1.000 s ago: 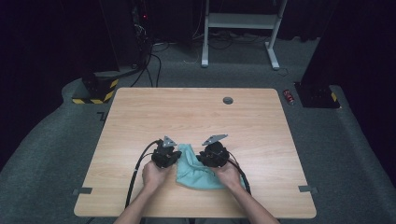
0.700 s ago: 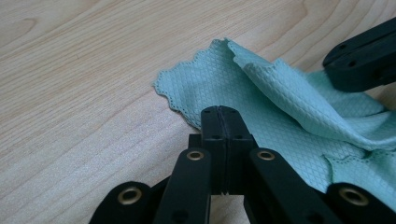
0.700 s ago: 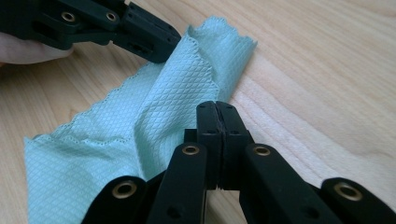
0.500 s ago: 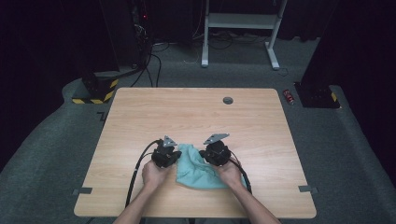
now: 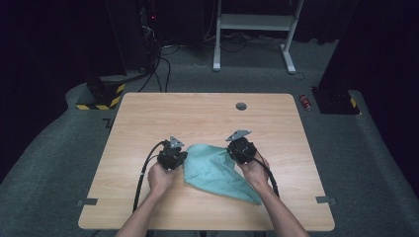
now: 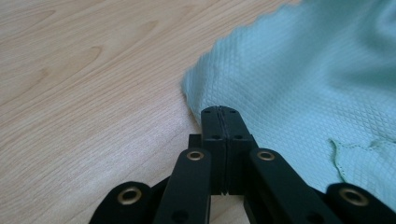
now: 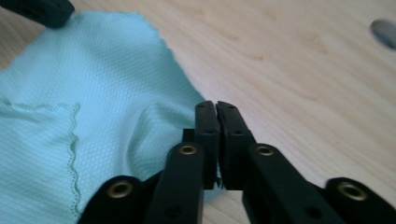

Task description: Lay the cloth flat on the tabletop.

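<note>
Low centre of the high view, left tool (image 5: 179, 157) and right tool (image 5: 231, 148) each pinch the teal cloth (image 5: 215, 170) on the counter (image 5: 197, 116).

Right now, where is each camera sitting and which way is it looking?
High view: sits above the person's side, looking forward and down on the table; forearms, hands, the left tool and the right tool show.
Left gripper view: rides on the left tool, looking along its shut jaws at the teal cloth.
Right gripper view: rides on the right tool, looking along its jaws, pinched on a cloth fold.
Shared: all three views show the cloth on the wooden tabletop.
</note>
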Motion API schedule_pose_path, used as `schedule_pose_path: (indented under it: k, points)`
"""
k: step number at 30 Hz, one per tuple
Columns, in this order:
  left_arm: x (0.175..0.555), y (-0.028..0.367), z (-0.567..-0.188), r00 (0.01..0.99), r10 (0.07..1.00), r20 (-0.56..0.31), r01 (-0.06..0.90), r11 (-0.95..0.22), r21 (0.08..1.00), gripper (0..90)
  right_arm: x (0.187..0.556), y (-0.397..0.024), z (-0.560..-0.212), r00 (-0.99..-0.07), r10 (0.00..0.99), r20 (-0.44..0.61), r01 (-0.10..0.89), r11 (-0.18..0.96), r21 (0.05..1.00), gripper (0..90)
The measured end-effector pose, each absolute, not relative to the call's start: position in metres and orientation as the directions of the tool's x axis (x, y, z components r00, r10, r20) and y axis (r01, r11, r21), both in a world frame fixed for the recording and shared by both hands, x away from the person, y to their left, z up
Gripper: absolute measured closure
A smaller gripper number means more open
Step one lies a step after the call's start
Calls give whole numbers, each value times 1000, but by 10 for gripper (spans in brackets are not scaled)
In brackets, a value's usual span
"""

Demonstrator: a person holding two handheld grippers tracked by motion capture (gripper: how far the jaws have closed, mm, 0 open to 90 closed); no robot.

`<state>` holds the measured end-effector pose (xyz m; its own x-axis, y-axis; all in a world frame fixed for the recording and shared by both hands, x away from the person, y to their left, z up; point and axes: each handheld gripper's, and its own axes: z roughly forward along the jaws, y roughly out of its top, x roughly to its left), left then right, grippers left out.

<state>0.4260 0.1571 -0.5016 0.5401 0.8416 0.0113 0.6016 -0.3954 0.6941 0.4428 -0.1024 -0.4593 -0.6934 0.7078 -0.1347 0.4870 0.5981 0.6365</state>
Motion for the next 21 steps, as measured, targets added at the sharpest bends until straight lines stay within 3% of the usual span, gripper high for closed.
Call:
schedule_pose_path:
  k: [5,11,17,21]
  points:
    - [419,153,-500,546,837,34,589,-412,695,722,440,-113,-473,-684,725,-78,520,560,644,750]
    - [421,148,-508,542,839,40,622,-433,653,661,438,-131,-486,-647,763,-16,583,508,634,702]
    - [422,148,-510,550,835,23,625,-429,652,718,442,-132,-503,-626,779,-6,622,504,600,691]
    - [422,144,-510,583,812,22,608,-454,651,862,443,-134,-504,-642,766,10,619,511,596,869]
